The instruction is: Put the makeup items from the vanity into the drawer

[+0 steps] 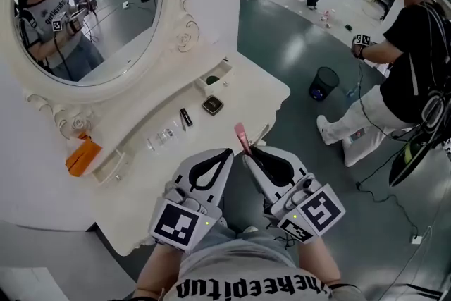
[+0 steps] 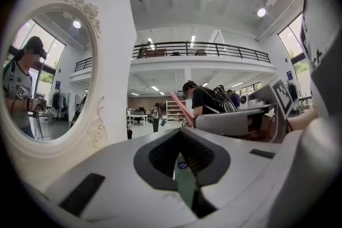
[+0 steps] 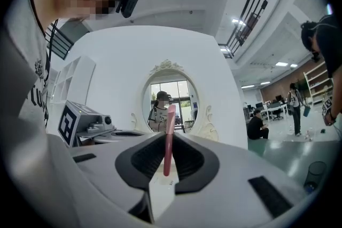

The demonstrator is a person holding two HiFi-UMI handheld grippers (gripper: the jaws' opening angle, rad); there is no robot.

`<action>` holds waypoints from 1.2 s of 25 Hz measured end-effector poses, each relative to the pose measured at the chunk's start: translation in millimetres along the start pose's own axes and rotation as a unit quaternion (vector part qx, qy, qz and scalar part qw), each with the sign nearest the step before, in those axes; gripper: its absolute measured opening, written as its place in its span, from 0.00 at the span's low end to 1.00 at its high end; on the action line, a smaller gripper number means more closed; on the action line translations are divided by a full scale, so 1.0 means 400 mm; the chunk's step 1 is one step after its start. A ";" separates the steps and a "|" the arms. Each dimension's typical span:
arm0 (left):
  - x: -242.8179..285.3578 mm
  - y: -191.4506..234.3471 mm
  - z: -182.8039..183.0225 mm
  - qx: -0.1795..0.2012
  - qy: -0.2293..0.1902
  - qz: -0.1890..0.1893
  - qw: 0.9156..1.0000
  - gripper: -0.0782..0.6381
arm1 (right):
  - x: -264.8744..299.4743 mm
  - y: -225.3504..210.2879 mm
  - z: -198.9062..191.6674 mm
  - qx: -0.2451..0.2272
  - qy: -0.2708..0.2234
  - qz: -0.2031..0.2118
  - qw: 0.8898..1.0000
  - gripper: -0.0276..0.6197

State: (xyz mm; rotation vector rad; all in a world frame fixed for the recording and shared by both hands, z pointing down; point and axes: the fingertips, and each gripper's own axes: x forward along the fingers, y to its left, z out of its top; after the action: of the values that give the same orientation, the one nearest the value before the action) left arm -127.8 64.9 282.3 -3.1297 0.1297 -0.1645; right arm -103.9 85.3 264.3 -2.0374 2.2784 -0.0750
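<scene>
My right gripper (image 1: pixel 248 154) is shut on a thin pink makeup stick (image 1: pixel 242 138) that pokes up from its jaws; it also shows in the right gripper view, pink stick (image 3: pixel 169 139) upright in front of the oval mirror (image 3: pixel 170 101). The left gripper (image 1: pixel 227 152) is shut with nothing in it, close beside the right one. Both are held near my body, off the white vanity's (image 1: pixel 261 91) front edge. On the vanity lie a black tube (image 1: pixel 186 117), a dark square compact (image 1: pixel 213 106) and some clear small items (image 1: pixel 163 137). No drawer shows.
An orange object (image 1: pixel 83 156) sits at the vanity's left under the mirror (image 1: pixel 84 3). A small tray (image 1: pixel 213 77) holds a green item at the back. A person in black (image 1: pixel 405 60) stands at the right, beside a dark bin (image 1: pixel 324 83) and floor cables.
</scene>
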 end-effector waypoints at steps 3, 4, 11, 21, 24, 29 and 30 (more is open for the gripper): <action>-0.004 0.035 -0.002 -0.001 -0.006 -0.005 1.000 0.17 | 0.029 -0.009 0.000 0.002 -0.006 -0.016 1.000 0.13; -0.005 0.044 -0.003 -0.001 -0.007 -0.008 1.000 0.17 | 0.037 -0.012 -0.001 0.002 -0.007 -0.022 1.000 0.14; -0.001 0.104 -0.020 -0.002 -0.008 -0.020 1.000 0.17 | 0.090 0.001 -0.023 -0.017 0.004 -0.033 0.999 0.13; 0.082 0.108 -0.026 -0.005 0.000 -0.015 1.000 0.17 | 0.096 -0.088 -0.026 -0.019 0.017 -0.041 0.999 0.13; 0.123 0.113 -0.016 -0.006 -0.002 0.009 1.000 0.17 | 0.098 -0.129 -0.025 -0.014 0.018 -0.020 1.000 0.13; 0.200 0.116 0.001 -0.005 -0.004 0.043 0.999 0.17 | 0.105 -0.212 -0.011 -0.016 0.021 0.013 1.000 0.13; 0.214 0.117 0.003 -0.006 -0.004 0.051 0.999 0.17 | 0.106 -0.227 -0.008 -0.017 0.022 0.019 0.999 0.13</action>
State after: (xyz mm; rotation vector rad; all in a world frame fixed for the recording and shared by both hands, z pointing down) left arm -46.7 11.0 289.4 -3.1269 0.2905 -0.1508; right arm -19.0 32.8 274.6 -2.0263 2.3603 -0.0805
